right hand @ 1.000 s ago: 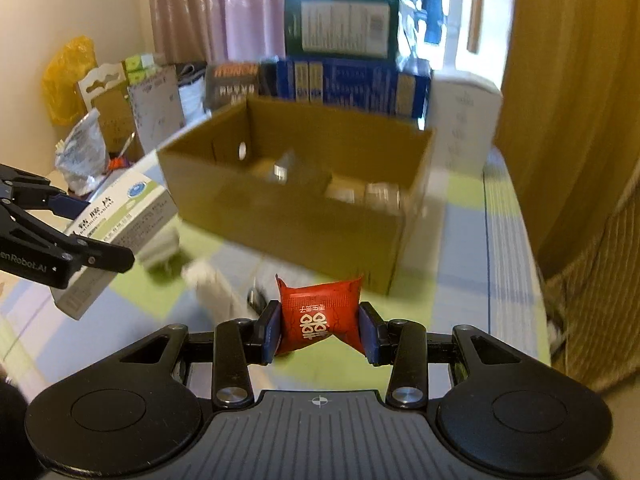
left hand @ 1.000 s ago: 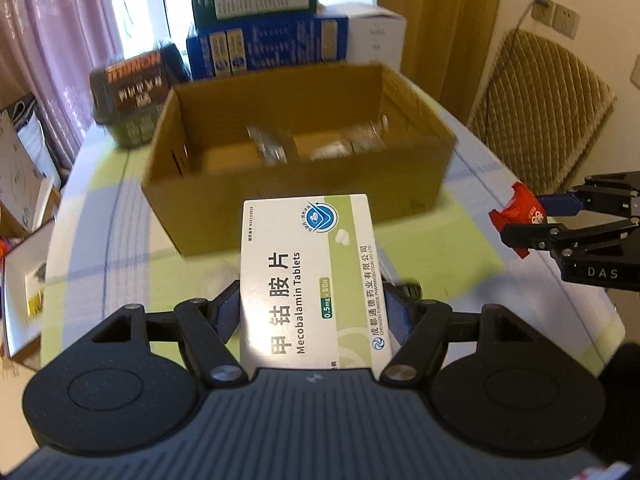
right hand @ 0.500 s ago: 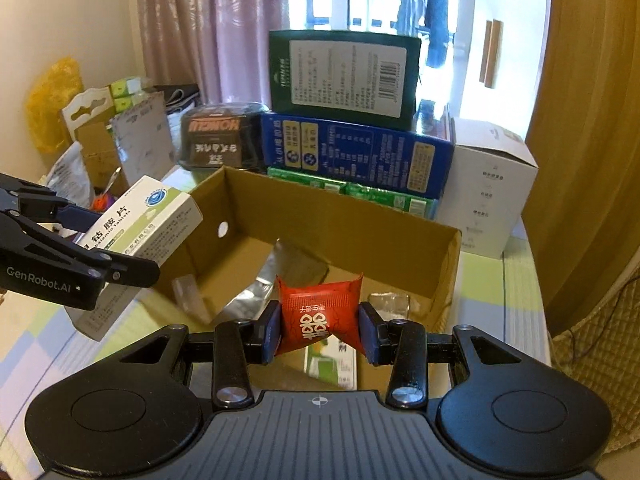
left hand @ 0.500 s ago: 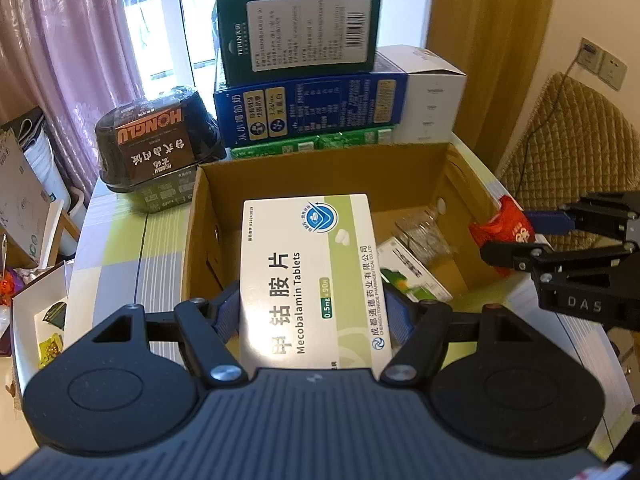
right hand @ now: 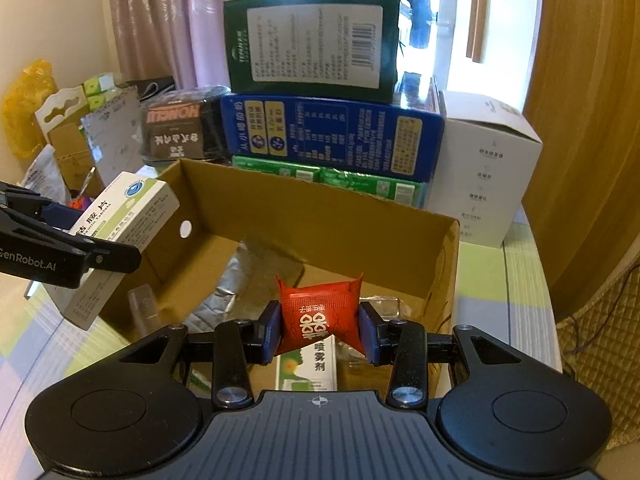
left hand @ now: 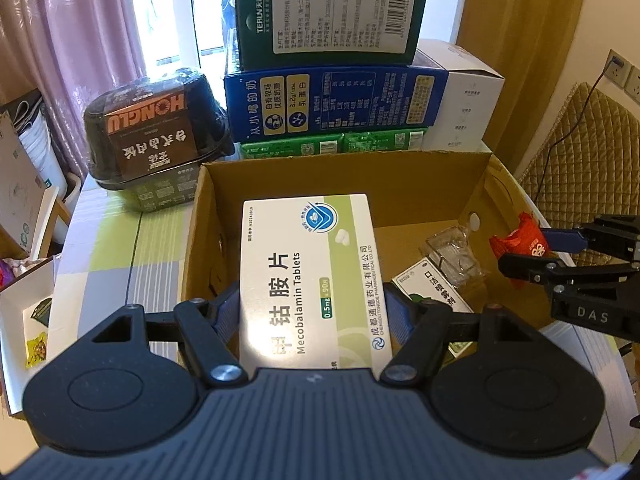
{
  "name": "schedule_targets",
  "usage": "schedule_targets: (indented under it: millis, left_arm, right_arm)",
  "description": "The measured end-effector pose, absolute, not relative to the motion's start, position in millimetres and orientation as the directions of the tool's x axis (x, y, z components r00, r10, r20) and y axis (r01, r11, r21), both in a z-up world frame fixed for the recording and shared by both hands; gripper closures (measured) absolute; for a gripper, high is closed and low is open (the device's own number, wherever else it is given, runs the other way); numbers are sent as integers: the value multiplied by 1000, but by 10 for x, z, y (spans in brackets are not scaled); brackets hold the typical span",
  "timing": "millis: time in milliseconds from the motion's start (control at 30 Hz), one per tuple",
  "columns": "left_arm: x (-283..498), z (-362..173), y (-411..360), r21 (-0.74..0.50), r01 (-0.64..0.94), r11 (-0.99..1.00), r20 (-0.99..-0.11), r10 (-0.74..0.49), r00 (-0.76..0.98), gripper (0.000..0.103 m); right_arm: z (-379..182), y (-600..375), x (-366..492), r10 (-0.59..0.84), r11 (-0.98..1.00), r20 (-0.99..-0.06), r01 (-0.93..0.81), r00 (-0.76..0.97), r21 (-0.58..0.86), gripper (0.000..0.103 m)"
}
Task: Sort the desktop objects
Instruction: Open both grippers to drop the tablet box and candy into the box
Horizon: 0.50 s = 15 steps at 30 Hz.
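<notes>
Both tools have advanced over the cardboard box (left hand: pixel 352 172). Left tool (left hand: pixel 312 312) pinches the Mecobalamin tablet carton (left hand: pixel 308 276); right tool (right hand: pixel 320 326) pinches the red sachet (right hand: pixel 320 314). Release appears imminent.

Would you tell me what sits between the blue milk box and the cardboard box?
A row of green packs lies under the blue milk box, just behind the cardboard box back wall; both wrist views show it.
</notes>
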<state>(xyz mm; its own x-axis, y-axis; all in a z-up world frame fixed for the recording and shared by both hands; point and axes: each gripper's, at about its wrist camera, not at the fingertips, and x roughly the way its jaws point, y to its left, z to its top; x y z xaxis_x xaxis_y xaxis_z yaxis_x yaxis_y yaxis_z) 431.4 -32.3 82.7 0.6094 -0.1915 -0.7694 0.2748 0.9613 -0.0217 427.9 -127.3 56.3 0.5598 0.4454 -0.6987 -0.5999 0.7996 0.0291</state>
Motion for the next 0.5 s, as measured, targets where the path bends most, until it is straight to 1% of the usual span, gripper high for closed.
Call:
schedule_targets:
  millis: [133,200,500]
  left_arm:
    - [4375,749,-303,-44,243,969,-757,-191,625,34]
    - [4379,725,-298,-48,241,969,-753,-194,628,31]
    - [4283,731,-219,-56,250,967,-744,-207,635,31]
  right_arm:
    - [482,-1263,4330,436,801,-709,-598,555,25,65]
    - [452,-1261,4341,434,801,-711,-598,553,24,65]
    - [409,-1197,4344,427,799,-715,-602,554,11,65]
